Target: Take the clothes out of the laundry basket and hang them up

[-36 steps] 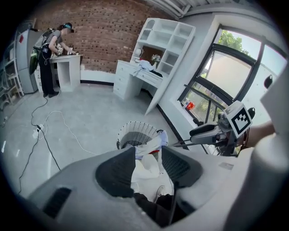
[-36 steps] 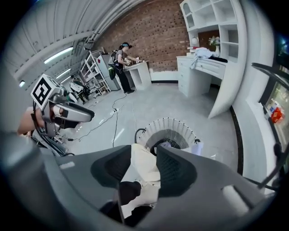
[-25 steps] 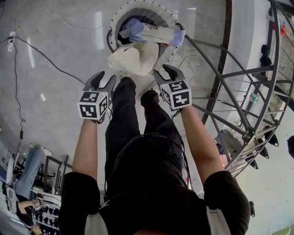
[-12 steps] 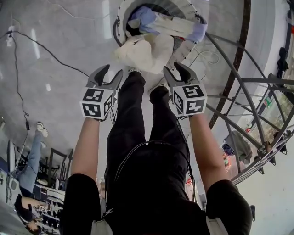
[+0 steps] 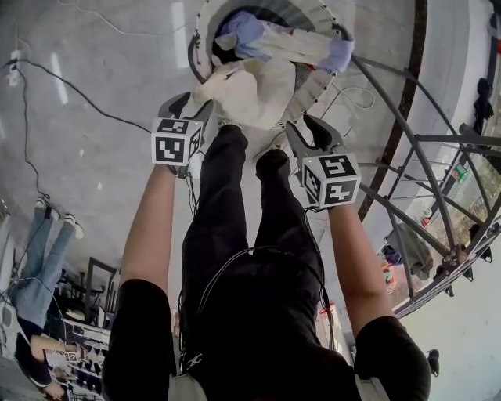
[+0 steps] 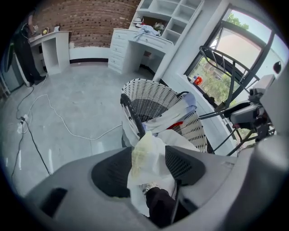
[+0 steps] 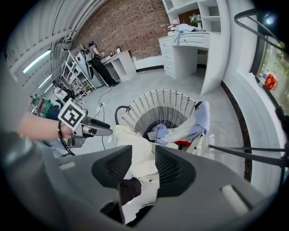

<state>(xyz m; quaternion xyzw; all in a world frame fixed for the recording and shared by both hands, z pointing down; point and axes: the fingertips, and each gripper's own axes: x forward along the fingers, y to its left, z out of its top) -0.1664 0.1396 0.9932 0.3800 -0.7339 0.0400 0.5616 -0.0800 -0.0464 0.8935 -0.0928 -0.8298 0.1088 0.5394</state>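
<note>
Clothes (image 5: 274, 43) heap in the laundry basket (image 5: 317, 78), whose far rim is cut off. A cream garment (image 5: 250, 90) hangs out, showing between my left gripper's (image 5: 190, 104) jaws, which have just been widening; contact unclear. My right gripper (image 5: 304, 125) is spread and empty.

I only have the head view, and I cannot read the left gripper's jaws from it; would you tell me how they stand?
Observer: The left gripper has its jaws apart, and they have just been opening. The cream garment shows in the gap, not clamped.
Operator: Thank you. Is anything lying under the pale blue garment on the rim?
Observer: Yes, the right gripper view shows a red item beneath it in the laundry basket.
Operator: And what stands beyond the laundry basket?
Observer: A white desk with shelves above it, beside a brick wall.
</note>
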